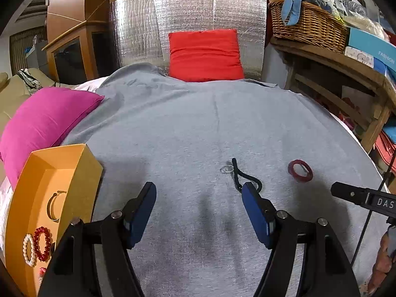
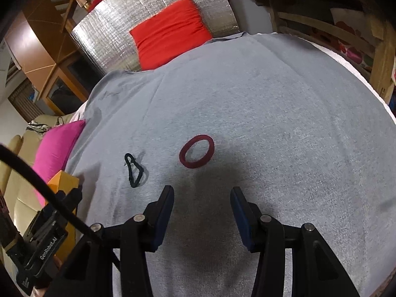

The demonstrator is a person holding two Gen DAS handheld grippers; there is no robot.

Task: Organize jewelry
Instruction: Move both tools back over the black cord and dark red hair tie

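Left gripper (image 1: 199,198) and right gripper (image 2: 201,199), both with jaws apart and empty, above a bed covered by a grey cloth (image 1: 198,123). Dark red ring (image 2: 196,151), black cord loop (image 2: 133,170) and small clear ring (image 1: 227,169) lie mid-cloth, toward its near edge. Orange box (image 1: 81,163) at the left edge holds red bead bracelet (image 1: 42,243), white bead bracelet (image 1: 28,250) and a bangle (image 1: 53,206).

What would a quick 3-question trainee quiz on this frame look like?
1. True or false: the right gripper grips the dark red ring.
2. Which item lies nearest the small clear ring? A) black cord loop B) red bead bracelet C) white bead bracelet
3. Where are the bead bracelets?

Key: 1 false, both grippers are open and empty; 2 A; 3 in the orange box.
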